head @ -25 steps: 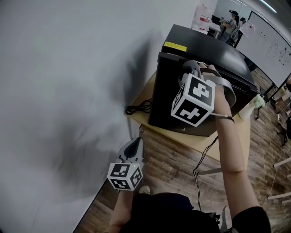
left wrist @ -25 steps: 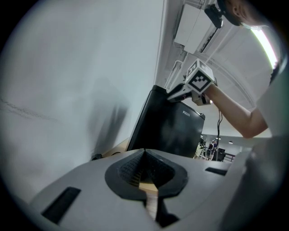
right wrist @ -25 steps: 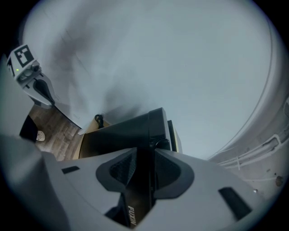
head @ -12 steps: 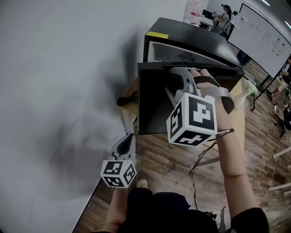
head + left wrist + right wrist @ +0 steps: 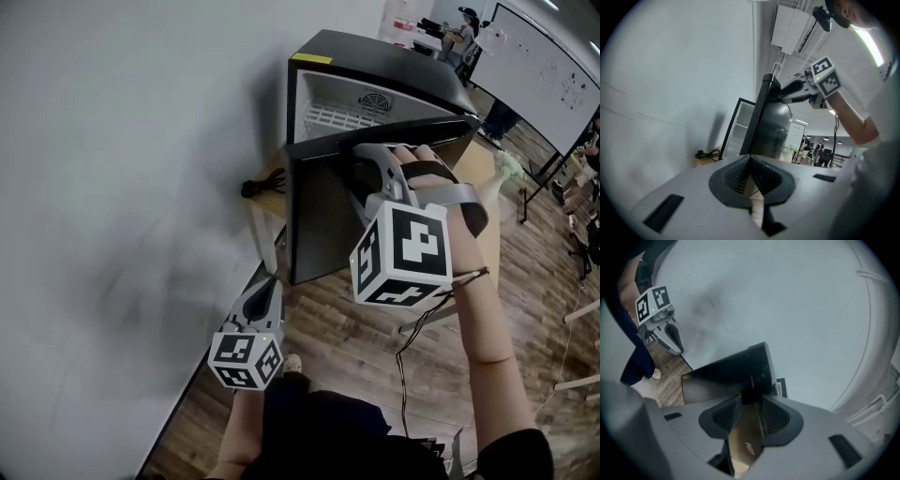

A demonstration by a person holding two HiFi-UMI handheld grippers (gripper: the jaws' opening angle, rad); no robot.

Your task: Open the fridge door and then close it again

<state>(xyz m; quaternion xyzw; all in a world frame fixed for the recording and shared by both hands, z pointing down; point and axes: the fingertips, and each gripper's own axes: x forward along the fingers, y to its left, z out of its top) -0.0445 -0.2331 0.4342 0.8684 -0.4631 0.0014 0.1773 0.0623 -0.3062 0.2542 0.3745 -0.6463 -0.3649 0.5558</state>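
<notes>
The fridge door (image 5: 319, 220) stands partly open, swung out from the cabinet toward the person, at about 12 o'clock in the head view. The white interior (image 5: 366, 103) is exposed behind it. The black fridge (image 5: 394, 56) sits on a wooden table (image 5: 265, 203) set against a white wall (image 5: 141, 141). The right gripper (image 5: 359, 155) reaches over the door's top edge from the 5 o'clock side. In the right gripper view the top edge of the door (image 5: 722, 376) fills the gap between the pads and the right gripper (image 5: 751, 401) is clamped on it, the jaws having just eased open slightly. The left gripper (image 5: 267, 289) hangs low at 7 o'clock of the door, near the wall and clear of the fridge. In its own view the left gripper (image 5: 750, 161) has its jaws pressed together with nothing between them. A black cable (image 5: 262, 185) lies coiled on the table at 9 o'clock of the door. Wood-plank floor (image 5: 356, 328) runs beneath.
</notes>
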